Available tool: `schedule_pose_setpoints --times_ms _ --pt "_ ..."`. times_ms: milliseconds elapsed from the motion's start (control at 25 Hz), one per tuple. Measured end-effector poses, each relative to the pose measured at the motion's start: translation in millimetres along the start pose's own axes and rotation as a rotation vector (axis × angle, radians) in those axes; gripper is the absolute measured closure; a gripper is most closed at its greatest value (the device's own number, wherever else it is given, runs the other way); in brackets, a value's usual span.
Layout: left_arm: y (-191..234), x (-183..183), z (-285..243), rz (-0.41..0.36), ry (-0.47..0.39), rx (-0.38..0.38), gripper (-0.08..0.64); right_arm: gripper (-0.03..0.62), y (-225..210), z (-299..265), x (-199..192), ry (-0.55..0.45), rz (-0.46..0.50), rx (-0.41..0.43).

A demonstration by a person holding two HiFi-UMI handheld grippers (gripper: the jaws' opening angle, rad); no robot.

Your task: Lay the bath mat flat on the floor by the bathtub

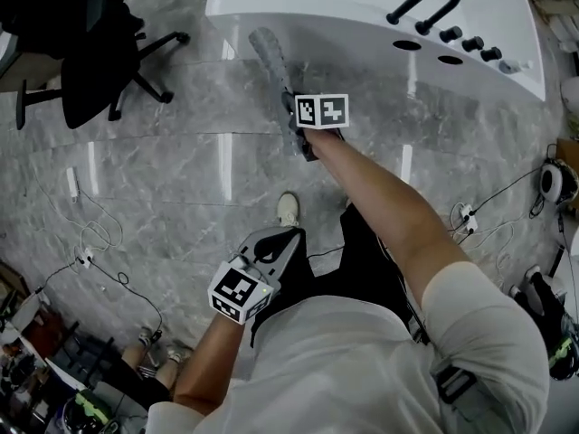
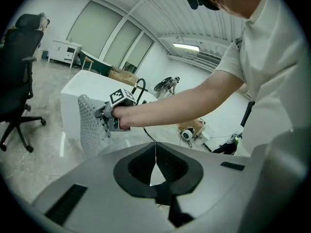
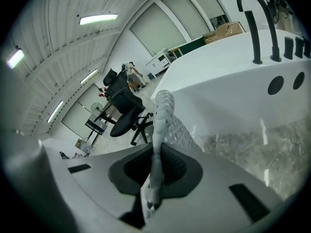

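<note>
A grey, bumpy bath mat (image 1: 269, 57) hangs on edge above the marble floor, just in front of the white bathtub (image 1: 344, 25). My right gripper (image 1: 291, 107) is shut on the mat's near edge. In the right gripper view the mat (image 3: 164, 118) rises from between the closed jaws of that gripper (image 3: 154, 171). My left gripper (image 1: 285, 240) is held back near my body, apart from the mat. Its jaws (image 2: 155, 161) are shut with nothing between them. From the left gripper view the mat (image 2: 90, 125) hangs from the right gripper (image 2: 104, 118).
A black office chair (image 1: 90, 52) stands at the far left. White cables (image 1: 90, 238) trail over the floor at left and right (image 1: 475, 220). A black faucet (image 1: 443, 7) and knobs sit on the tub's rim. My shoe (image 1: 288, 209) is on the floor below the mat.
</note>
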State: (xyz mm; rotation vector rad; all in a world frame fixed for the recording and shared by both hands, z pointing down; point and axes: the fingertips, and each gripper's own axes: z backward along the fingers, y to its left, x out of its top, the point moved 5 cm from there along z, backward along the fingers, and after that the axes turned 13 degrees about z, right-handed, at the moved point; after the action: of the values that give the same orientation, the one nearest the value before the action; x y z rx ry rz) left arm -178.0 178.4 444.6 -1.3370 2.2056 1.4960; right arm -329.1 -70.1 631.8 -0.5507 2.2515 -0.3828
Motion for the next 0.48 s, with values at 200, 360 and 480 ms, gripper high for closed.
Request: schedule_pose_setpoints --times_ms 200,360,480 --pt "1.3 -0.3 -46.1 0.045 0.029 -0.030 0.541 0.548 -69.2 -22.5 -21.8 0.021 0.019 -0.016" --pt "7.4 0.2 -84.0 0.040 0.063 -0.056 0.541 0.548 -132.8 -15.6 -43.1 0.025 0.033 -0.066" --pt "10.3 -1.5 -108.7 0.025 0.104 -0.076 0.541 0.548 -175.7 0.2 -60.7 0.018 0.014 -0.112"
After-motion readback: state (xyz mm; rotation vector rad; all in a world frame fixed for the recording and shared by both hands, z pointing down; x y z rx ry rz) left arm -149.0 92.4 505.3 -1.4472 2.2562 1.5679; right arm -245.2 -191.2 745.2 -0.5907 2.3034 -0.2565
